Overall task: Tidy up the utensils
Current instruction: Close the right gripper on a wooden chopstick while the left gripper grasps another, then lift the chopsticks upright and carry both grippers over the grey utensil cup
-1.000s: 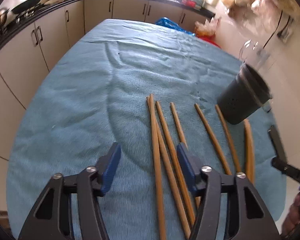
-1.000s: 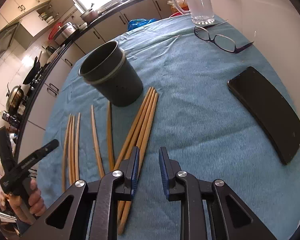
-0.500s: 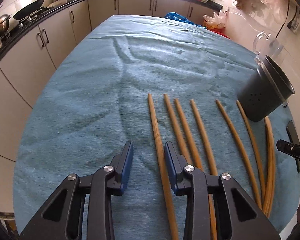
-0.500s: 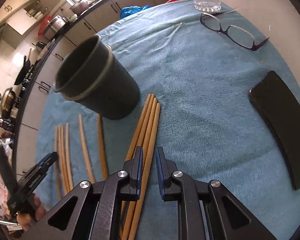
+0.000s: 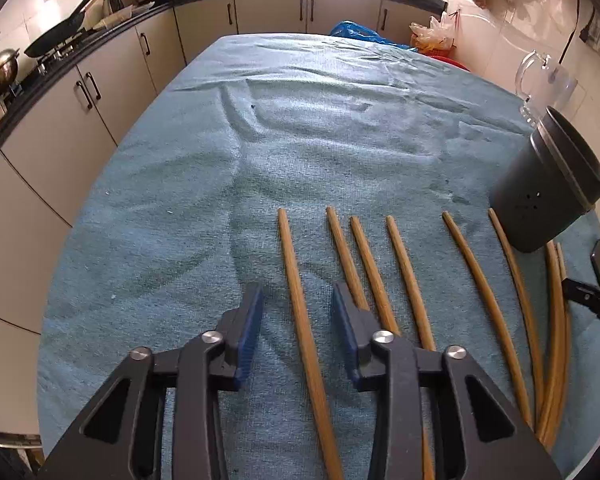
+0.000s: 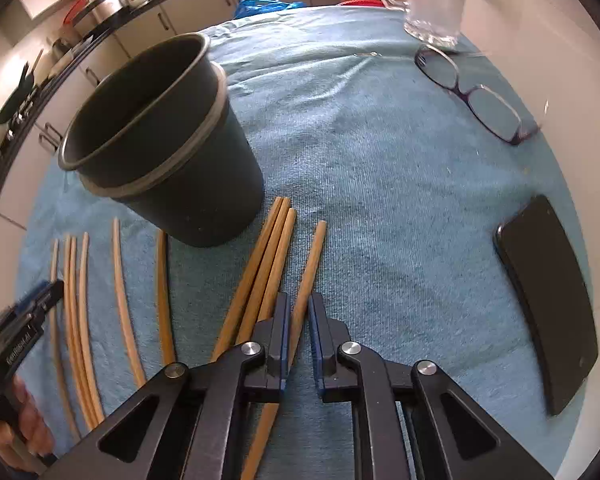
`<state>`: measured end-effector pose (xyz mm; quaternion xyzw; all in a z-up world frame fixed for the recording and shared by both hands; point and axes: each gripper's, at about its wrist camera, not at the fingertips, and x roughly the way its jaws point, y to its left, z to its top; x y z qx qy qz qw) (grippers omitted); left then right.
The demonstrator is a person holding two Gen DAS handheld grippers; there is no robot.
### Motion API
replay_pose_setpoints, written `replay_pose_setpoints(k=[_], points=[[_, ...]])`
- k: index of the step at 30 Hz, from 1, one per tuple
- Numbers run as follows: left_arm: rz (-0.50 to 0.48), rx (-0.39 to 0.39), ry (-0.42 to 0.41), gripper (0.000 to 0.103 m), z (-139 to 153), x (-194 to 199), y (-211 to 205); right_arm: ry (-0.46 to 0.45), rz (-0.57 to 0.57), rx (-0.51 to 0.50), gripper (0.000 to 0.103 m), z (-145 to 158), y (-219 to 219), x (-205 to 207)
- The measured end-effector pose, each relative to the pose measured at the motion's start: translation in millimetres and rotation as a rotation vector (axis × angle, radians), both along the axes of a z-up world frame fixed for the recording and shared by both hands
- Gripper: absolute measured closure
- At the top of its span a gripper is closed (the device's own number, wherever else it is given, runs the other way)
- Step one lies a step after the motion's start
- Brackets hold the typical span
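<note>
Two grippers close over brown wooden chopsticks laid on a blue towel-covered table (image 5: 300, 140).

The left gripper (image 5: 297, 300), low centre of its frame, is closing, its blue pads either side of the leftmost chopstick (image 5: 300, 308) without touching it. The right gripper (image 6: 298, 312) has its jaws clamped on a single chopstick (image 6: 306, 276) beside a bundle of three. A dark grey round utensil holder (image 6: 168, 152) stands upright at upper left of the right view.

my black matt plastic fingers (image 5: 256, 320) carry blue rubbery pads; smooth wooden chopsticks (image 5: 300, 320) lie on rough blue terry cloth (image 5: 300, 140) beside a matt dark holder (image 6: 172, 152).
</note>
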<state>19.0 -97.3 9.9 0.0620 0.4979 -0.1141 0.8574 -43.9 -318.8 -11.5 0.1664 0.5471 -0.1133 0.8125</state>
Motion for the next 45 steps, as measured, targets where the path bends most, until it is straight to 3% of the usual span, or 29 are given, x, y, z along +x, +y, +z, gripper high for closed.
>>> replay_pose_setpoints(k=[2,4,9,15,23,30,45], points=[[-0.007,-0.035,0.011,0.096,1.1,-1.6,5.9,-0.009,-0.007,0.017,0.096,0.3,-2.7,-3.2],[-0.019,-0.109,0.032,0.097,3.8,-3.4,15.6,-0.058,-0.016,0.068,0.096,3.3,-8.7,-10.8],[-0.026,-0.201,-0.002,0.097,21.9,-12.2,28.8,-0.178,-0.040,0.141,0.096,22.6,-18.7,-38.0],[-0.039,-0.303,-0.101,0.097,62.9,-33.3,39.8,-0.344,-0.020,0.112,0.096,64.1,-10.3,-72.0],[-0.066,-0.355,-0.214,0.097,105.0,-65.8,45.2,-0.543,0.025,0.053,0.096,111.6,10.8,-114.4],[-0.096,-0.369,-0.292,0.097,126.9,-86.8,48.2,-0.598,0.034,0.044,0.096,120.7,16.9,-126.7],[-0.132,-0.377,-0.332,0.097,151.4,-90.0,36.1,-0.639,0.018,0.057,0.096,130.8,8.1,-133.6]])
